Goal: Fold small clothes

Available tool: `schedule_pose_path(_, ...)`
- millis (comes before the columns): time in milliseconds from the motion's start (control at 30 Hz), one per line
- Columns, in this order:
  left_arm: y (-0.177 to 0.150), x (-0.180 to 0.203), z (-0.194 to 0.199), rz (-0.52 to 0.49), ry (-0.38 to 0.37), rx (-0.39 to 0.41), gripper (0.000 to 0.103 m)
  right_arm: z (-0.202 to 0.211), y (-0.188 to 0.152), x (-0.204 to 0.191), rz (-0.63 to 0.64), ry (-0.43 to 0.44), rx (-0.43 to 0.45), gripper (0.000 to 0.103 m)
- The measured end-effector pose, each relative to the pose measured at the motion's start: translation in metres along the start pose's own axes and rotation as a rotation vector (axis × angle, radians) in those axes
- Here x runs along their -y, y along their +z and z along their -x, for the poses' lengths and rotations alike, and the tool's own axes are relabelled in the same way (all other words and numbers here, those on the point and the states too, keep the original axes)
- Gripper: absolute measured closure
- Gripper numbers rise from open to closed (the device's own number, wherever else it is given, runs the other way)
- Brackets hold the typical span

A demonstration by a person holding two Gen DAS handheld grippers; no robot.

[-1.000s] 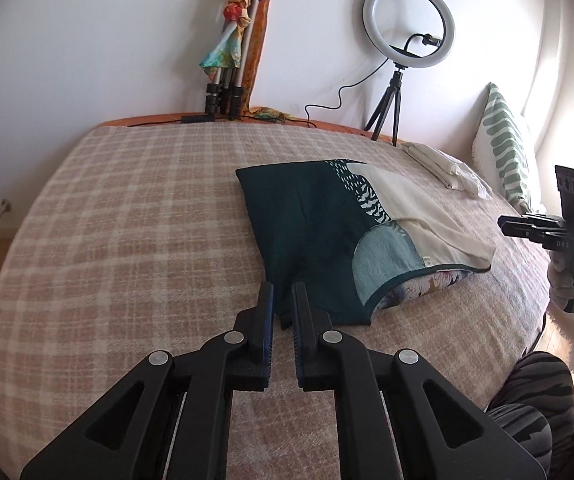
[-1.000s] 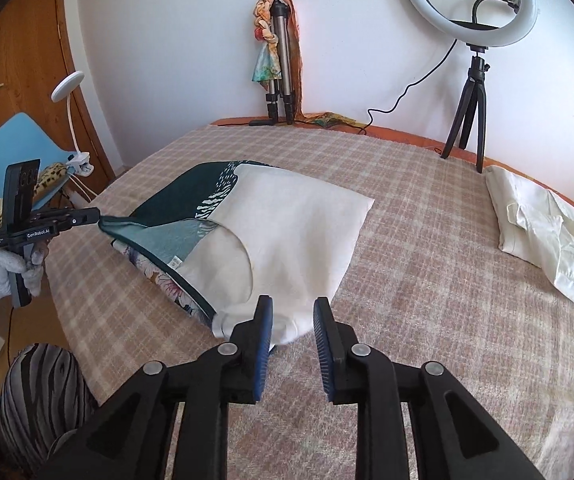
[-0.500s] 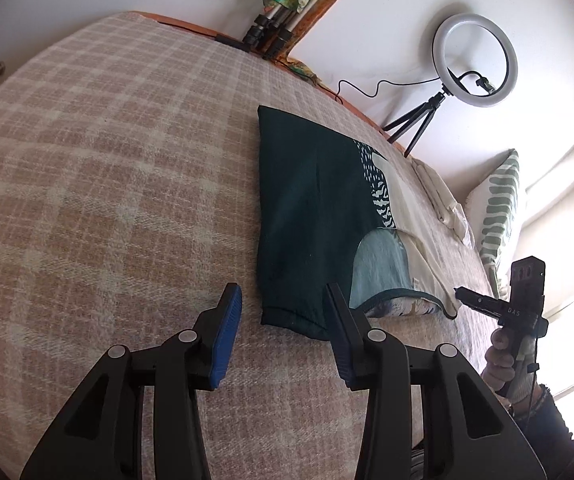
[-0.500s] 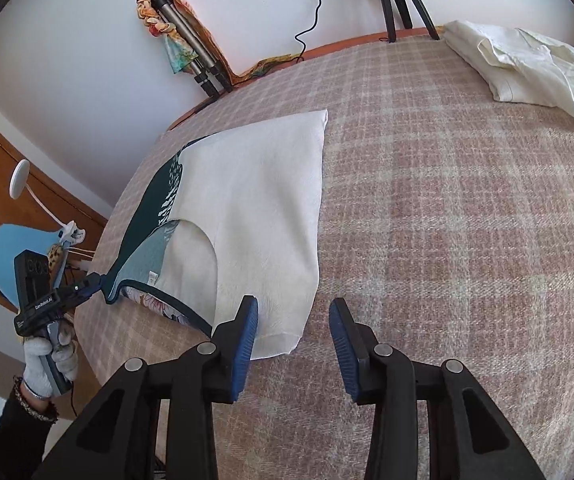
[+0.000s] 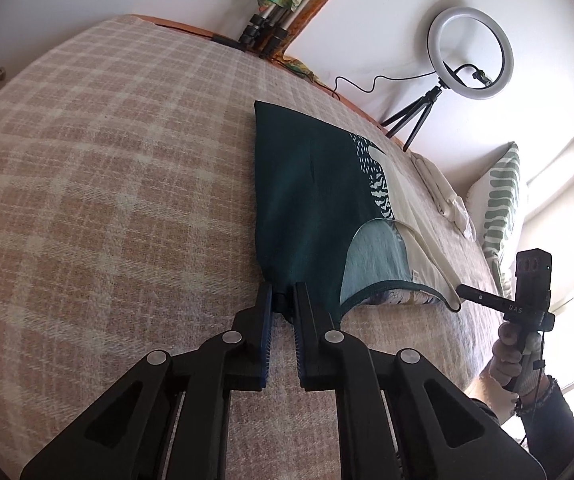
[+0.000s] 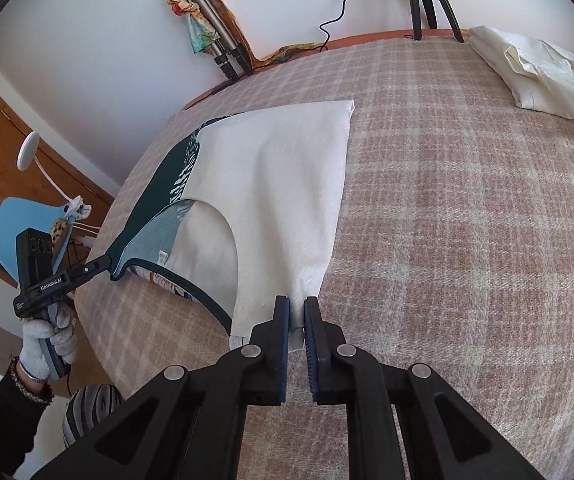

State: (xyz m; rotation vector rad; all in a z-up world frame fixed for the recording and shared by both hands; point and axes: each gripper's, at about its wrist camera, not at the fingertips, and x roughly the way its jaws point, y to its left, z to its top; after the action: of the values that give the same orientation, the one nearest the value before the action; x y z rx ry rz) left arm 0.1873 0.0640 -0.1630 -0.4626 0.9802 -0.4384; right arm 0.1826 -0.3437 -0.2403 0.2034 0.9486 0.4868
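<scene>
A small sleeveless top lies flat on the plaid bedspread, dark green on one side (image 5: 303, 208) and cream on the other (image 6: 279, 184), with a teal lining at the neckline. My left gripper (image 5: 283, 300) is shut on the near corner of the green side. My right gripper (image 6: 296, 316) is shut on the near corner of the cream side. Each gripper also shows in the other view: the right one (image 5: 483, 298) and the left one (image 6: 99, 266), both at the garment's near edge.
A folded cream shirt (image 6: 547, 76) lies at the far right of the bed (image 6: 467, 220). A ring light on a tripod (image 5: 467, 56) and folded tripods with a scarf (image 5: 283, 8) stand at the wall. A striped pillow (image 5: 503, 200) leans at the right. A blue chair (image 6: 19, 224) stands beside the bed.
Both grippers were open half a second ago just short of the garment's near corners. They have moved forward and closed, each on its corner.
</scene>
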Motion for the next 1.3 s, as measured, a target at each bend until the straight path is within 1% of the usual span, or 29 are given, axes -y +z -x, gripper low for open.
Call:
schedule_pose_path(67, 0.0, -0.004, 0.006, 0.032, -0.002, 0.009, 0.074, 0.006, 0.004, 0.003, -0.007, -0.005, 0.027, 0.055)
schedule_pose_path(100, -0.001, -0.006, 0.009, 0.047, -0.019, 0.019, 0.071, 0.01, 0.008, 0.006, -0.015, -0.015, 0.046, 0.052)
schedule_pose_path(167, -0.001, -0.008, 0.012, 0.08, -0.047, 0.028, 0.059, 0.016, 0.016, 0.012, -0.042, 0.019, 0.078, 0.051)
schedule_pose_path(233, -0.003, -0.012, 0.012, 0.132, -0.075, 0.025, 0.05, 0.02, 0.024, 0.019, -0.071, 0.042, 0.099, 0.049)
schedule_pose_path(333, -0.005, -0.018, 0.007, 0.225, -0.123, 0.009, 0.049, 0.02, 0.037, 0.025, -0.091, 0.051, 0.117, 0.042)
schedule_pose_path(400, -0.007, -0.021, 0.004, 0.281, -0.154, 0.007, 0.049, 0.017, 0.044, 0.028, -0.103, 0.045, 0.119, 0.04)
schedule_pose_path(433, -0.008, -0.021, 0.003, 0.3, -0.158, 0.009, 0.049, 0.014, 0.047, 0.03, -0.115, 0.053, 0.116, 0.038)
schedule_pose_path(567, -0.009, -0.018, -0.001, 0.345, -0.192, 0.013, 0.049, 0.001, 0.061, 0.04, -0.156, 0.083, 0.101, 0.038)
schedule_pose_path(800, -0.002, -0.011, -0.013, 0.367, -0.212, 0.011, 0.049, -0.026, 0.079, 0.059, -0.234, 0.133, 0.077, 0.038)
schedule_pose_path(933, 0.002, -0.005, -0.019, 0.339, -0.205, 0.01, 0.049, -0.041, 0.086, 0.064, -0.25, 0.172, 0.062, 0.041)
schedule_pose_path(1100, 0.007, 0.0, -0.027, 0.333, -0.214, 0.014, 0.049, -0.051, 0.094, 0.06, -0.237, 0.218, 0.065, 0.043)
schedule_pose_path(1167, 0.01, 0.002, -0.031, 0.33, -0.212, 0.015, 0.049, -0.056, 0.097, 0.058, -0.238, 0.236, 0.06, 0.048)
schedule_pose_path(1300, 0.014, 0.008, -0.038, 0.317, -0.206, 0.016, 0.05, -0.067, 0.106, 0.056, -0.246, 0.265, 0.059, 0.052)
